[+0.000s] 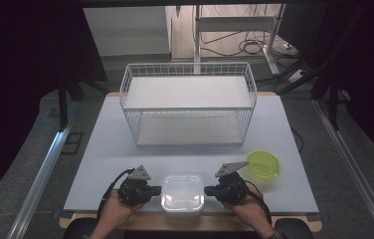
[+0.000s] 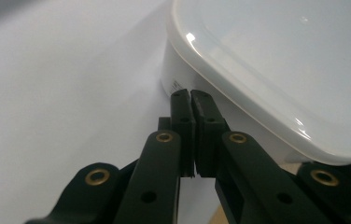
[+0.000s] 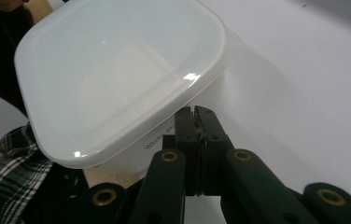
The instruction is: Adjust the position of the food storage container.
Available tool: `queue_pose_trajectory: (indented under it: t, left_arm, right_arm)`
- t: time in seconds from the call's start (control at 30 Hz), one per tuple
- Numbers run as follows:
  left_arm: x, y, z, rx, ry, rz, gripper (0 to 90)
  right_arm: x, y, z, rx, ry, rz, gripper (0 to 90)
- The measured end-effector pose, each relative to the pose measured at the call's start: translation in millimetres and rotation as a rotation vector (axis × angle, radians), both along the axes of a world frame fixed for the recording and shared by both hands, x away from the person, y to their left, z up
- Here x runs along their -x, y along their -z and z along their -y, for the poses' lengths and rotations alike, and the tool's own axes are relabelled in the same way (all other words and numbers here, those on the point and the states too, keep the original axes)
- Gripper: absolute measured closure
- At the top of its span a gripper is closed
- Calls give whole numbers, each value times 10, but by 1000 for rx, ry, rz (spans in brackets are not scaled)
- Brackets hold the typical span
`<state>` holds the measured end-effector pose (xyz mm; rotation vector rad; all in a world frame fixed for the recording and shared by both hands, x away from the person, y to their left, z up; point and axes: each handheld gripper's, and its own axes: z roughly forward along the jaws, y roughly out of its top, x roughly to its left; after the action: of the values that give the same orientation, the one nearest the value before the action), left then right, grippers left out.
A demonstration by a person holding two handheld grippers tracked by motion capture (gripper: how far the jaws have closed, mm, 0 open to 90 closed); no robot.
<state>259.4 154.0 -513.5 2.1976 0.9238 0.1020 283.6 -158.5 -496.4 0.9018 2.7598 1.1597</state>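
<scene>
A white translucent container with a closed lid stands near the table's front edge. My left gripper is at its left side and my right gripper at its right side. In the left gripper view the left gripper is shut, with its tips against the container wall just under the lid's rim. In the right gripper view the right gripper is also shut, and its tips rest on the wall of the container below the lid. Nothing lies between either pair of jaws.
A white wire basket shelf stands at the middle back of the grey table. A lime-green bowl sits to the right, just behind my right gripper. A plaid sleeve shows beyond the container.
</scene>
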Motion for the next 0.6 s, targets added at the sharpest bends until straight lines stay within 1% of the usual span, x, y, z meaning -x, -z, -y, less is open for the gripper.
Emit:
queue_pose_trajectory:
  t: [0.17,0.2,0.23,0.27,0.3,0.33,0.37,0.4,0.43,0.47,0.5,0.57,0.6]
  left_arm:
    - [-116,-15,81,2,-15,16,895]
    - [-147,-17,97,11,-8,14,895]
    - [-174,-18,117,36,2,3,891]
    - [-195,-23,139,57,18,-11,880]
    - [-197,-32,168,58,29,-10,863]
    - [-175,-44,199,35,29,11,856]
    - [-145,-56,213,4,26,36,853]
    - [-121,-64,204,-24,26,54,848]
    - [-102,-65,180,-35,19,63,845]
    - [-92,-62,142,-32,12,57,846]
    - [-82,-53,100,-21,3,47,850]
    - [-52,-31,8,-15,0,33,861]
    - [-27,-15,-35,-7,3,22,870]
  right_arm:
    - [-56,-9,32,7,38,19,889]
    - [-67,-13,35,9,46,20,889]
    - [-86,-12,41,7,48,27,889]
    - [-106,-9,44,-7,38,16,885]
    - [-116,-4,38,-21,31,7,884]
    - [-109,-3,20,-2,32,25,880]
    - [-89,-5,0,31,23,55,880]
    - [-66,-6,-7,50,17,68,880]
    - [-52,-6,3,53,19,76,880]
    - [-40,-13,26,54,26,77,880]
    - [-32,-19,59,55,35,81,880]
    - [-22,-30,147,56,58,80,880]
    - [-6,-33,244,46,78,56,880]
